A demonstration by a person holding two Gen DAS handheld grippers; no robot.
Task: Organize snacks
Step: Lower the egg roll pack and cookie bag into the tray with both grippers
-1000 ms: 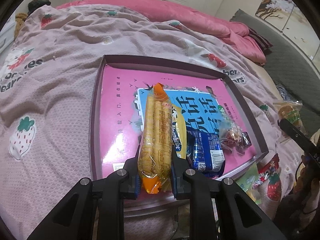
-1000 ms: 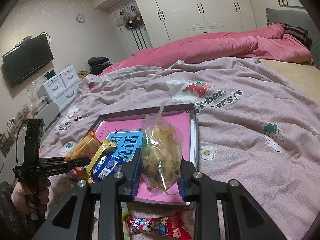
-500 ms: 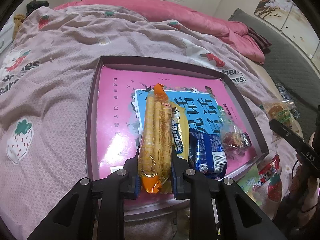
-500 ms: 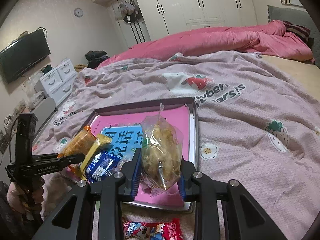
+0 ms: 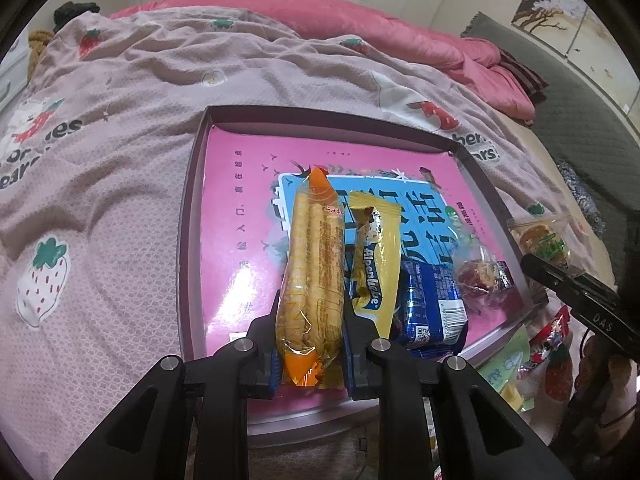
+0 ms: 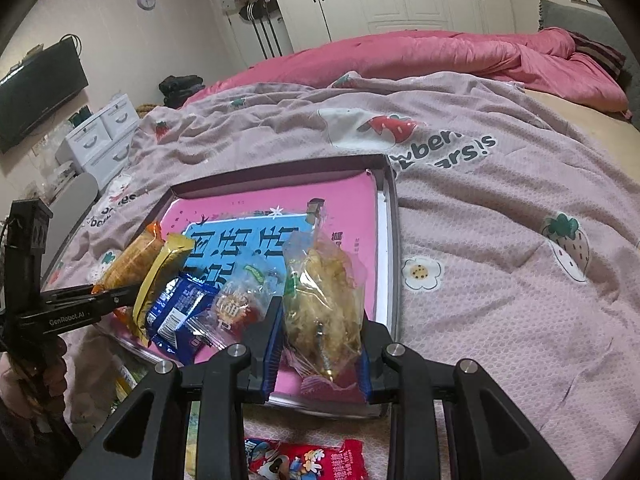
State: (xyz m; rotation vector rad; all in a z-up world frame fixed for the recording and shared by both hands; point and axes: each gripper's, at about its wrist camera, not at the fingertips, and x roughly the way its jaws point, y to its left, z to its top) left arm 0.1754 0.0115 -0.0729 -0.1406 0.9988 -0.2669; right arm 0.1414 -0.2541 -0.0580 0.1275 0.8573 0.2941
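Your left gripper (image 5: 310, 344) is pinching the orange wafer pack (image 5: 314, 276) by its near end over the pink tray (image 5: 192, 216); your right gripper (image 6: 320, 344) is squeezing a clear crisp bag (image 6: 324, 300) above the tray's near right corner. Both are risking slipping or crushing. The wafer pack's long axis is running away from you, its far tip pointing toward the tray's back wall
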